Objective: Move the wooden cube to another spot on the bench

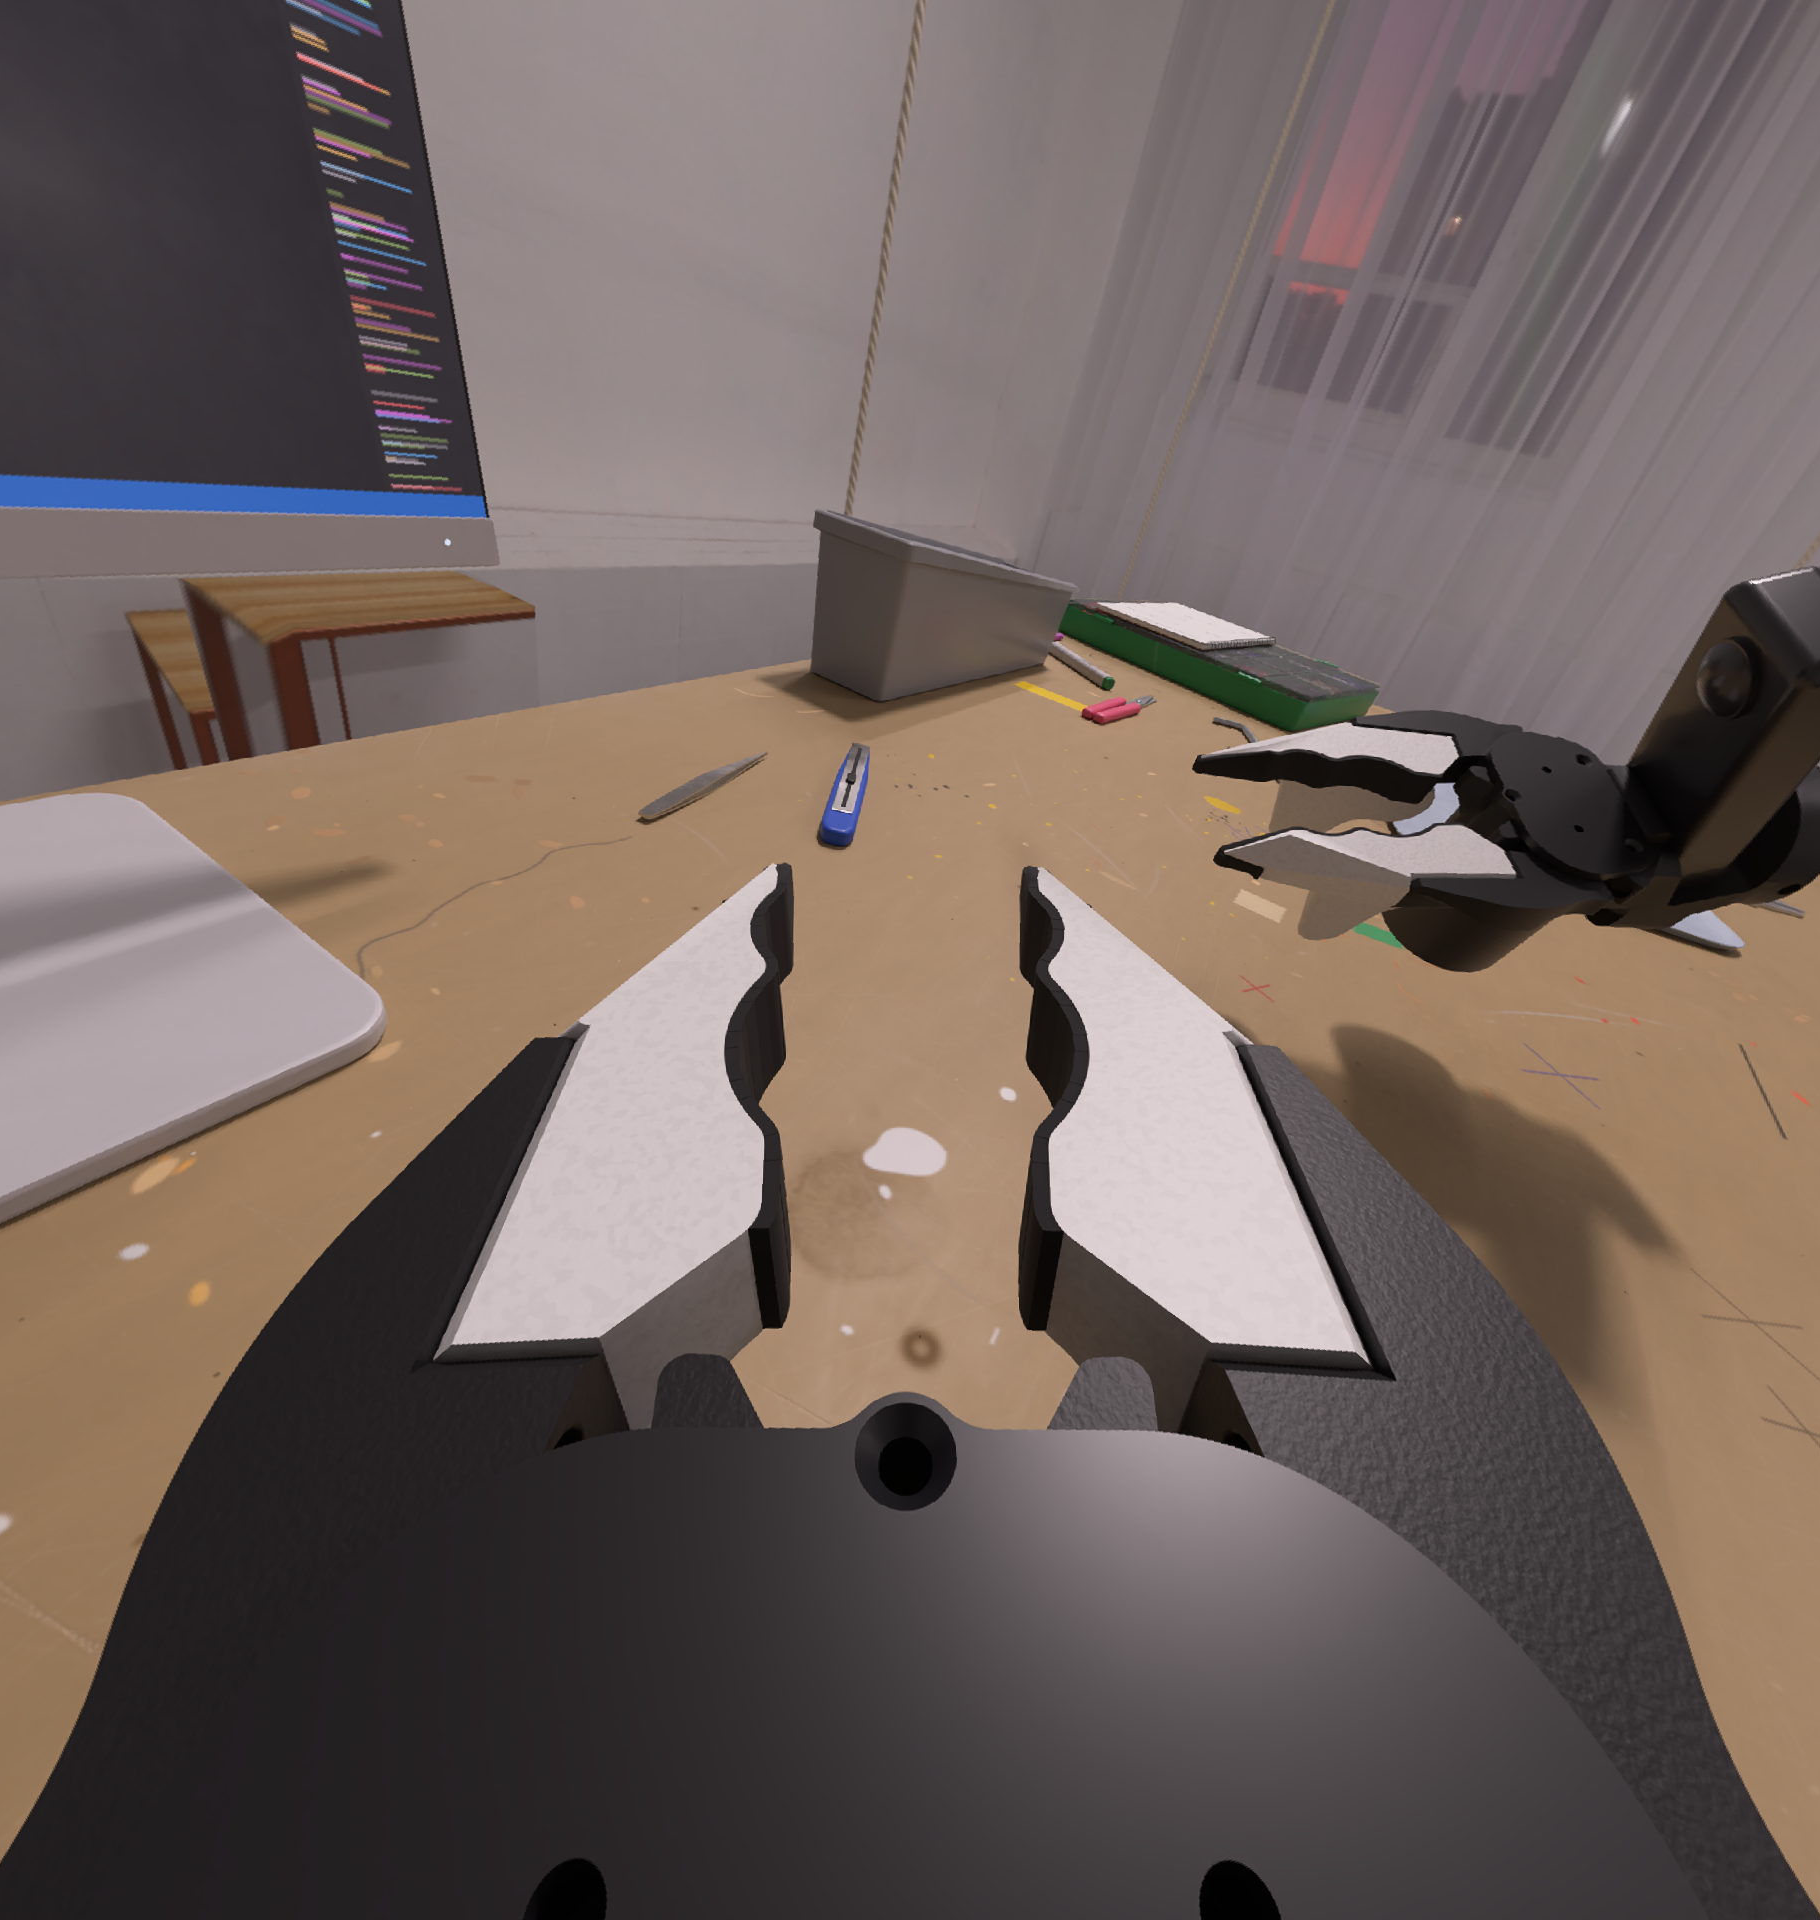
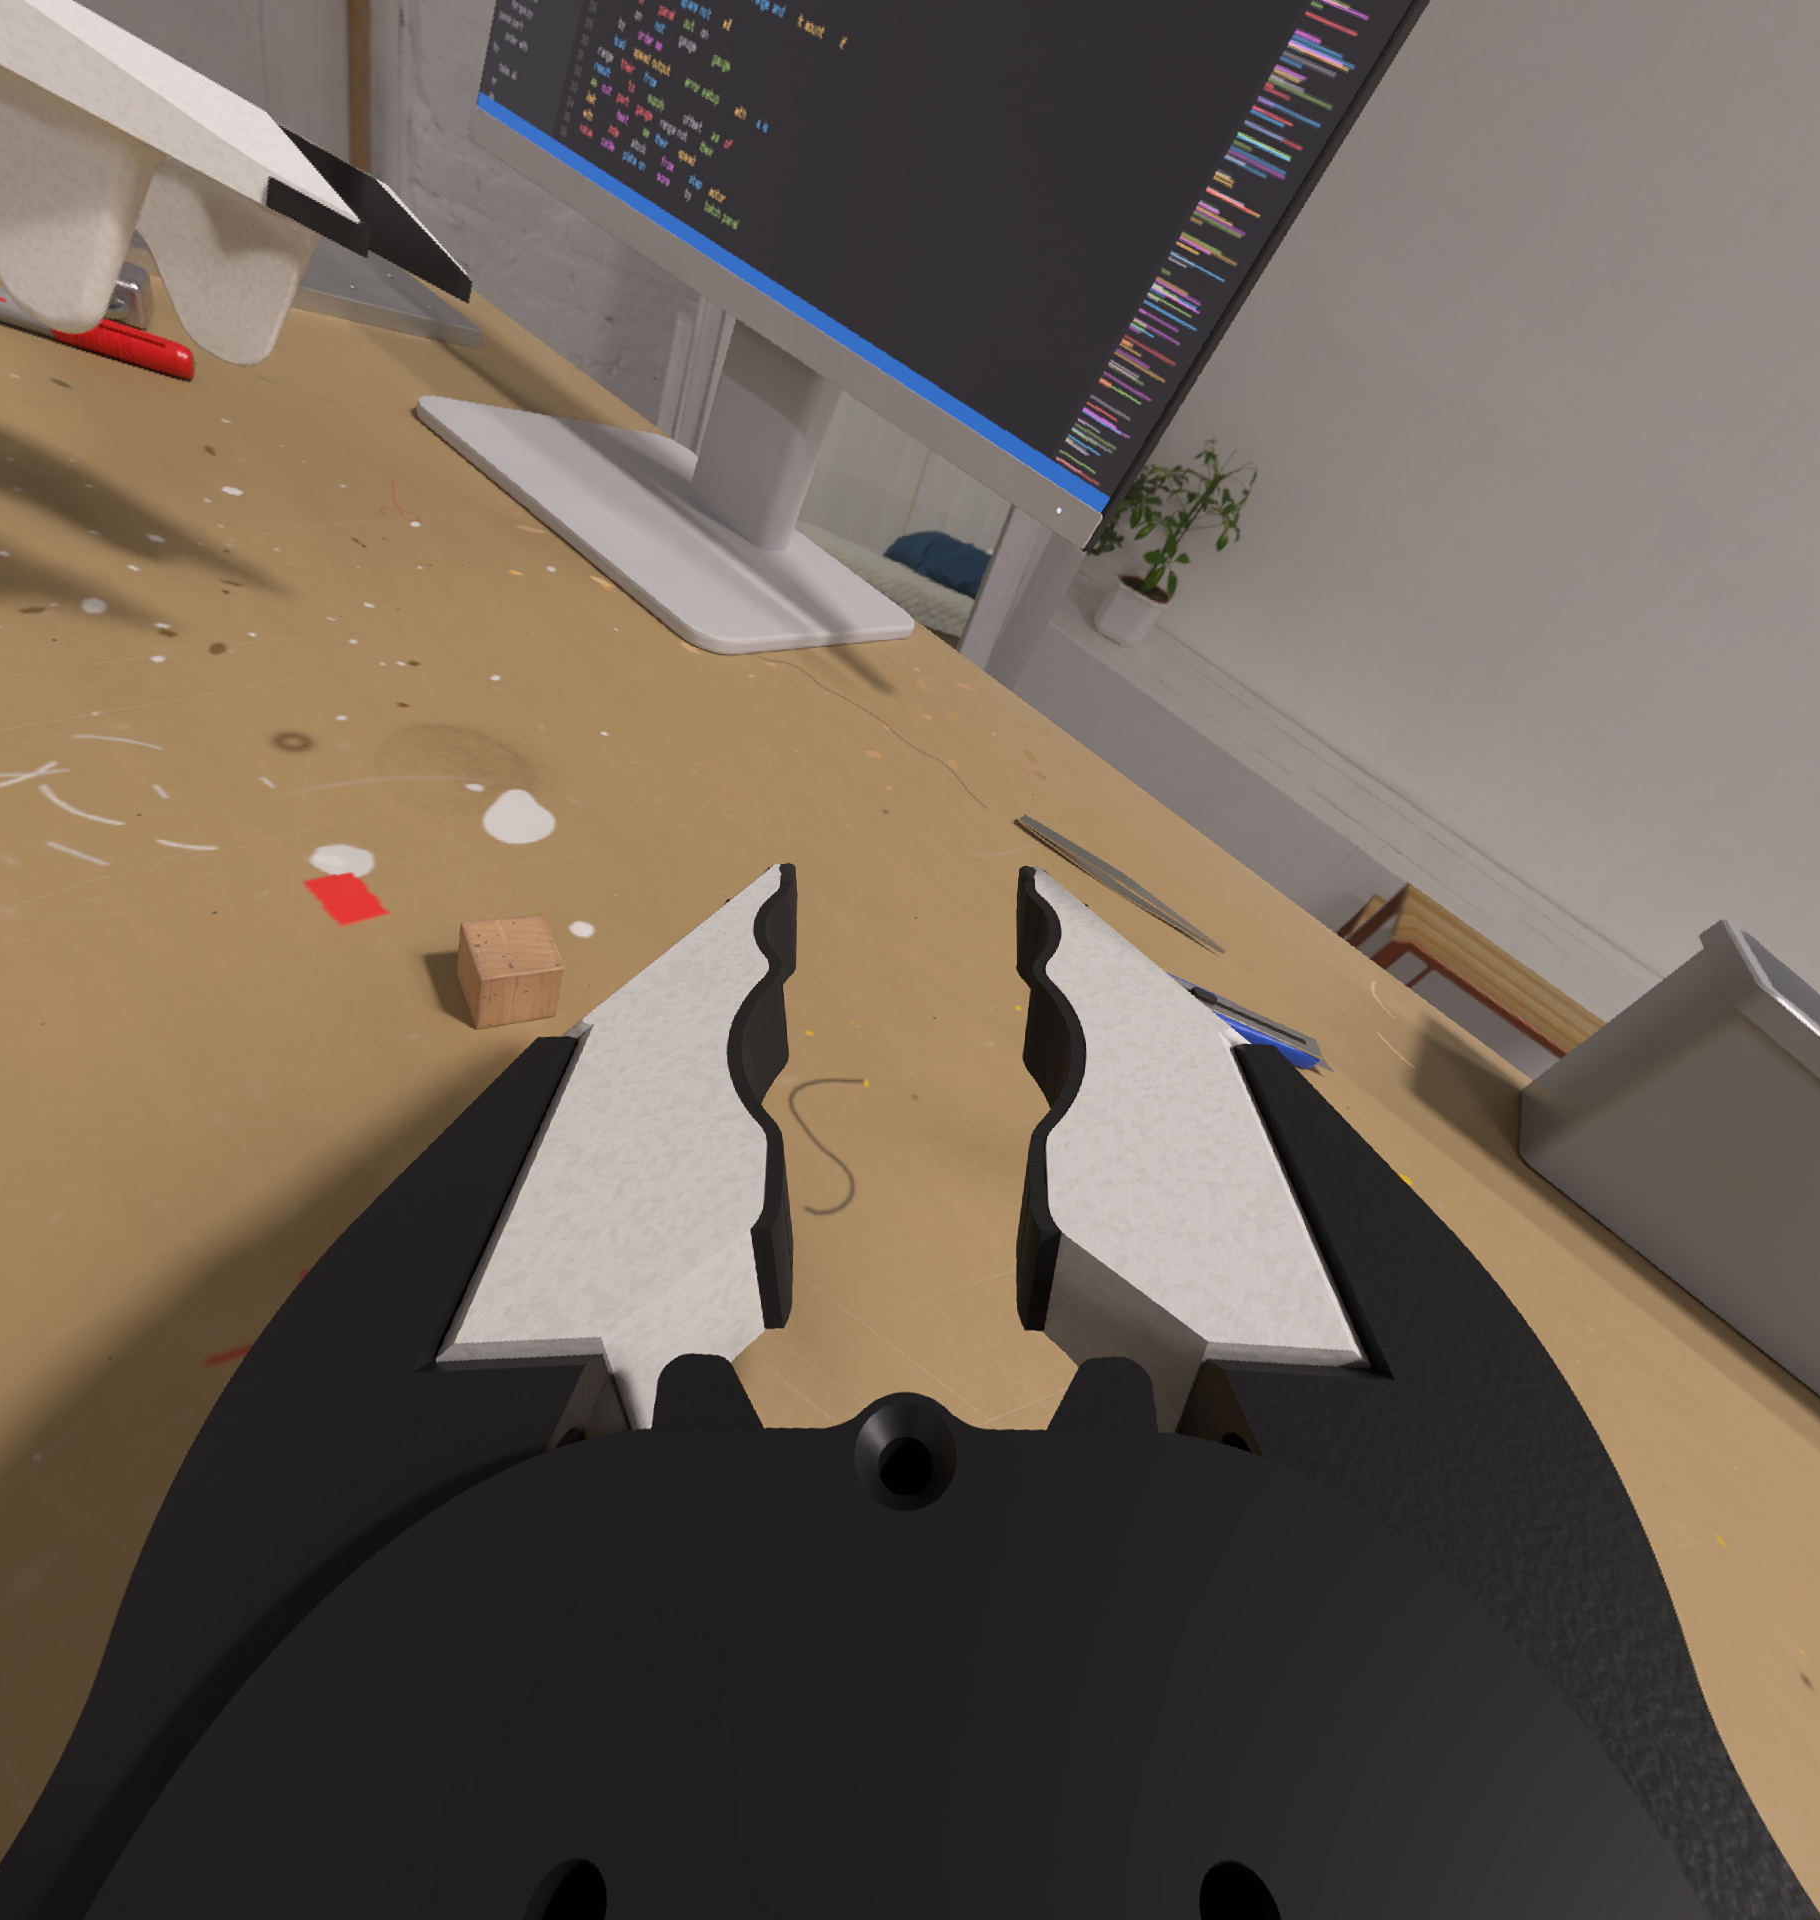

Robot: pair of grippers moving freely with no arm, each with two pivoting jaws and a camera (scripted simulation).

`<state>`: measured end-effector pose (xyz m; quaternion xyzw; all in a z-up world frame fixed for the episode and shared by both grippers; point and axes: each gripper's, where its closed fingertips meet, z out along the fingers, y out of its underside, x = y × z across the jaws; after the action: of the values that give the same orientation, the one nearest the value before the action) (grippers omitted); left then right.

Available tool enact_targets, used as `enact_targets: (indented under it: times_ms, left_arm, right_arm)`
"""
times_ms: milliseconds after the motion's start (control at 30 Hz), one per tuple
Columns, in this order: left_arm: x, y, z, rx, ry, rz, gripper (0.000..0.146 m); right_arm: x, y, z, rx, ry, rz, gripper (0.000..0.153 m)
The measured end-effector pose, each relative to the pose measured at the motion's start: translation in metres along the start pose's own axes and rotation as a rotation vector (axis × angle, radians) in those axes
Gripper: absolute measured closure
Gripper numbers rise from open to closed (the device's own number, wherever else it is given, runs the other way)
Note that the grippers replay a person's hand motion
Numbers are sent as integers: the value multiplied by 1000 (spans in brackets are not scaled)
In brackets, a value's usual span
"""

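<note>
My right claw (image 2: 904,873) hangs spread and empty over the tabletop (image 2: 262,1195), wooden cube (image 2: 509,970) resting just left of its left fingertip, untouched. My left claw (image 1: 904,873) is spread and empty too. Past the cube: red patch (image 2: 345,898), then white paint blob (image 2: 517,817), monitor base (image 2: 657,530) farthest.

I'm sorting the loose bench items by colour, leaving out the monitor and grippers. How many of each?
Blue: 1, utility knife
Grey: 2, bin, metal file
Pink: 1, small tool
Green: 1, flat case
Wood: 1, wooden cube
Red: 1, tool
Total: 7
</note>
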<state>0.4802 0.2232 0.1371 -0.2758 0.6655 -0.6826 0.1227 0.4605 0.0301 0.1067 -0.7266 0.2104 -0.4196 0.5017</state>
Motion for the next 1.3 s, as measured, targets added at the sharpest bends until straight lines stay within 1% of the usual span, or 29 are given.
enact_targets:
  times_ms: [200,267,300,400,467,567,633,733,900,1167,1233,1300]
  left_arm:
    - [0,0,0,0,-1,0,102]
    - [0,0,0,-1,-3,0,102]
    - [0,0,0,0,-3,0,102]
    - [0,0,0,-1,-1,-2,102]
    - [0,1,1,-5,1,0,102]
    - [0,2,2,-11,0,4,102]
    - [0,2,1,-10,0,1,102]
    - [0,2,1,-9,-1,2,102]
    - [0,3,2,-13,2,0,103]
    - [0,4,2,-18,3,3,103]
    - [1,4,2,-18,5,3,103]
    - [1,4,2,-20,5,5,103]
  right_arm:
    - [-2,1,1,-6,-13,-1,110]
    - [-9,3,2,-12,-52,5,110]
    - [-15,4,4,-16,-91,12,110]
    - [-48,9,9,-54,-290,70,111]
    - [-70,16,14,-119,-424,99,113]
    - [-90,26,22,-235,-537,65,114]
    - [-101,32,26,-275,-599,44,114]
    - [-109,40,33,-317,-646,21,114]
    - [-114,46,39,-365,-711,31,115]
    - [-113,51,43,-396,-722,100,119]
    - [-112,51,44,-404,-713,108,122]
    - [-112,51,44,-412,-708,105,132]
